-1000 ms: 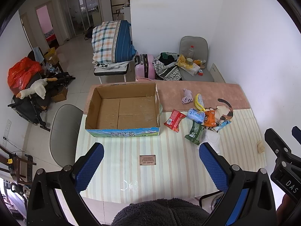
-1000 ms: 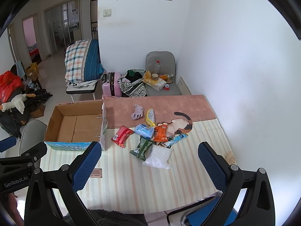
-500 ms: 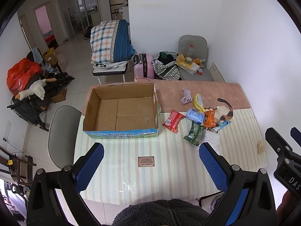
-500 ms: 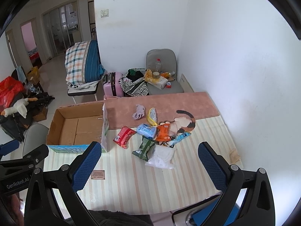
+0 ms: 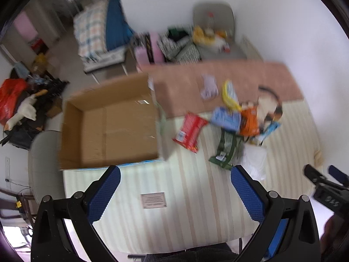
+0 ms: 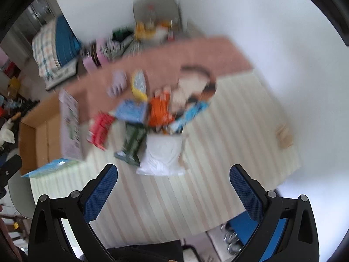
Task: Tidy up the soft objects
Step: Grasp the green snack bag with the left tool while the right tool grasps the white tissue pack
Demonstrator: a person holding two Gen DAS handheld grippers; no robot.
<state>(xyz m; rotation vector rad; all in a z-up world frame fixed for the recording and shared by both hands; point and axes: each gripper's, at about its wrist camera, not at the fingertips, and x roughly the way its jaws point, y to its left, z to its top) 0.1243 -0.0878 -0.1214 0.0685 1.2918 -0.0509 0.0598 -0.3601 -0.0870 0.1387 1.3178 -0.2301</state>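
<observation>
A: What occupies the left of the striped cream tablecloth [image 5: 185,187]?

B: An open brown cardboard box [image 5: 109,124], nothing visible inside. Both views are blurred.

A: State of the left gripper [image 5: 174,187]?

B: Blue-padded fingers [image 5: 104,192] spread wide, holding nothing, above the cloth near the box's front edge.

A: Where are the soft objects?

B: In a cluster right of the box. Left to right: red snack packet [image 5: 189,130], dark green packet [image 5: 226,150], pale blue packet [image 5: 225,118], orange packet [image 5: 249,122], white plastic bag [image 6: 162,155]. Several touch or overlap. A lilac cloth item [image 5: 209,85] and a yellow-edged packet [image 5: 229,93] lie behind them on the pink mat [image 5: 250,74].

A: State of the right gripper [image 6: 173,185]?

B: Fingers wide apart, holding nothing, above the cloth with the white bag just beyond them.
</observation>
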